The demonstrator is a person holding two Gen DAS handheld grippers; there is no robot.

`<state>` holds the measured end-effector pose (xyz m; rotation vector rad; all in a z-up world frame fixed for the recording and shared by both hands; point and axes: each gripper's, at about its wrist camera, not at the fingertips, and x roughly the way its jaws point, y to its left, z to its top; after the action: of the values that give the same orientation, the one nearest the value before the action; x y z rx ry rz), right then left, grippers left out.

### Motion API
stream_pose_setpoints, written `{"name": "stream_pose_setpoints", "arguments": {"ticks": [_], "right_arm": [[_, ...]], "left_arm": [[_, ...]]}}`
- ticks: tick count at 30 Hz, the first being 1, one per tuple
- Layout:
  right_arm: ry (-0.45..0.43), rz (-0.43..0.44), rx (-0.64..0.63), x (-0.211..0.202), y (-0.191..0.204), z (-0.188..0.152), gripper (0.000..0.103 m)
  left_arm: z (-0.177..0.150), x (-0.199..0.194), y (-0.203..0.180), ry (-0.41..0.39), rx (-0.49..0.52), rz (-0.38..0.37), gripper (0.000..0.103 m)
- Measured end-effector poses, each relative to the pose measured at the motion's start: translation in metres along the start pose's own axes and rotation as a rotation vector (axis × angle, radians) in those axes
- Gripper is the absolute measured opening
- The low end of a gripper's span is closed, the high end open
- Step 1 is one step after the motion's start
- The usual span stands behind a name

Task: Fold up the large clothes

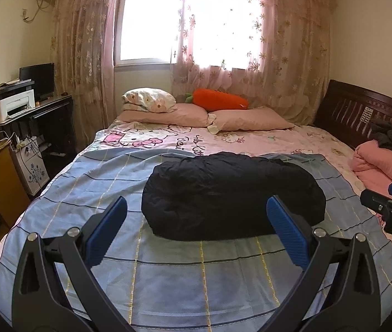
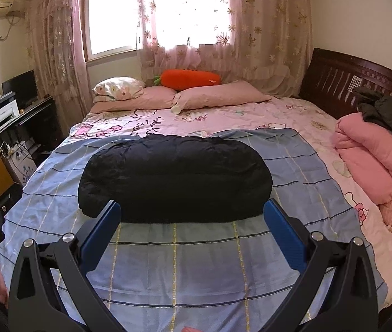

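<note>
A dark navy puffy garment [image 1: 232,196] lies folded into a thick oblong bundle on a blue checked sheet [image 1: 90,188] spread on the bed; it also shows in the right wrist view [image 2: 176,177]. My left gripper [image 1: 197,207] is open and empty, held above the sheet just in front of the bundle. My right gripper [image 2: 193,213] is open and empty, also just in front of the bundle. The right gripper's tip shows at the right edge of the left wrist view [image 1: 389,202].
Pink pillows [image 2: 218,95] and an orange carrot plush [image 2: 189,78] lie at the bed's far end. A folded pink quilt [image 2: 376,166] with dark clothes [image 2: 389,116] on it sits at the right. A desk with a printer [image 1: 13,105] stands left of the bed.
</note>
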<state>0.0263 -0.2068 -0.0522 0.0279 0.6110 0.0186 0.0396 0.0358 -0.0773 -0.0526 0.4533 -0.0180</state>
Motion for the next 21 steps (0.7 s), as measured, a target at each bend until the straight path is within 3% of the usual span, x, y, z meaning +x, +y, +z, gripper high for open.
{"name": "stream_pose_setpoints", "arguments": {"ticks": [21], "right_arm": [[0.012, 0.022, 0.003, 0.0019, 0.0007, -0.0002, 0.102]], "left_arm": [[-0.0041, -0.0022, -0.0077, -0.012, 0.017, 0.013, 0.101]]}}
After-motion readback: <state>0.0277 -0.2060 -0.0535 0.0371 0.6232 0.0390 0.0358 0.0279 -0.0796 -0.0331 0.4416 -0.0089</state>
